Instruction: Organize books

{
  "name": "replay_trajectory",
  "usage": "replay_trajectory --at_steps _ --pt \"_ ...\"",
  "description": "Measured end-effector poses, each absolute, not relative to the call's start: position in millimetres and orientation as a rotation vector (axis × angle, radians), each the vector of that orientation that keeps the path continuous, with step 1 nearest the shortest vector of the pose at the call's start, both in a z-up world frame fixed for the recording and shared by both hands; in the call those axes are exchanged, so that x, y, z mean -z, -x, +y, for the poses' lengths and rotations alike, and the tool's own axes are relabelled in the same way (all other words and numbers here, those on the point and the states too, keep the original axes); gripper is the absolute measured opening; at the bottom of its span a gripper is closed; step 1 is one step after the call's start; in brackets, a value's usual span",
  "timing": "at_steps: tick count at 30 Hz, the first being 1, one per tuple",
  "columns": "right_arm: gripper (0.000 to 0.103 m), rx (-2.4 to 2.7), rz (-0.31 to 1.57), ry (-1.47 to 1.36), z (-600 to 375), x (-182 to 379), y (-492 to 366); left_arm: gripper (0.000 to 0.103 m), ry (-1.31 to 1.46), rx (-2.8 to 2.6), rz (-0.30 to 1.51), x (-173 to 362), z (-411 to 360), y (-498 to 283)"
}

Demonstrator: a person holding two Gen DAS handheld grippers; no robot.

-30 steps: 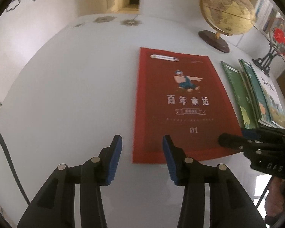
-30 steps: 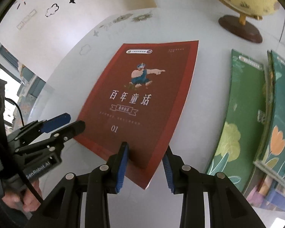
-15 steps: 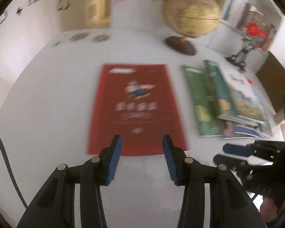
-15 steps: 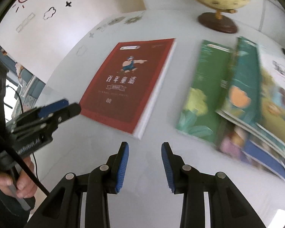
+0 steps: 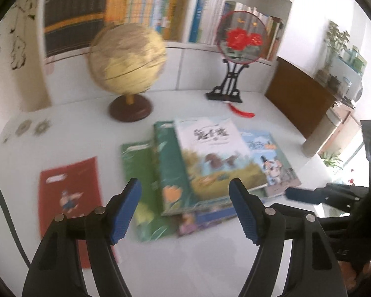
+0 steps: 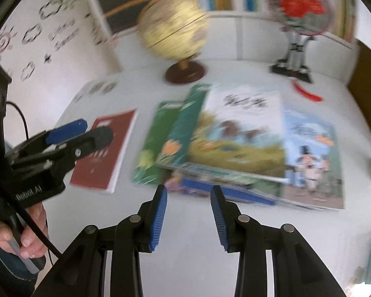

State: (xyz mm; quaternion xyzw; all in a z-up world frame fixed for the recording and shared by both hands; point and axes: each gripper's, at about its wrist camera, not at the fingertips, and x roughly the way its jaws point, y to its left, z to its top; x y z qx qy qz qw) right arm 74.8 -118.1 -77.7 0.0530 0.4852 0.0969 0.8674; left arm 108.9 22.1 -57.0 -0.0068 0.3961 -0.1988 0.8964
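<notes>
The left gripper (image 5: 185, 195) has just been opening; its fingers (image 5: 126, 208) stand wide apart with nothing between them, above the overlapping pile of books (image 5: 210, 163) mid-bench (image 5: 61, 123). The right gripper (image 6: 188, 199) has also just been opening, fingers apart and empty, just short of the pile's near edge. The red book (image 6: 104, 153) lies alone toward the bench's left side, beyond the globe (image 5: 127, 57).

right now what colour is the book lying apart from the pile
Red, with a small cartoon figure on the cover; the right wrist view shows it best.
</notes>
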Motion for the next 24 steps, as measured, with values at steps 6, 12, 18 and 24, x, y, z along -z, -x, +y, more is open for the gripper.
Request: replay_trajectory --at_steps 6,12,18,24 --pt "0.059 -0.126 0.96 -0.185 -180 67 -90 0.072 0.047 0.389 0.851 64 -21 -138" --pt "0.059 -0.113 0.977 -0.218 -217 76 -119 0.072 0.064 0.347 0.883 76 -40 -156" --pt "0.059 -0.163 1.023 -0.203 -224 100 -148 0.072 0.064 0.3 0.902 88 -49 -169" --pt "0.059 -0.15 1.085 -0.208 -232 127 -169 0.072 0.062 0.227 0.952 120 -55 -187"
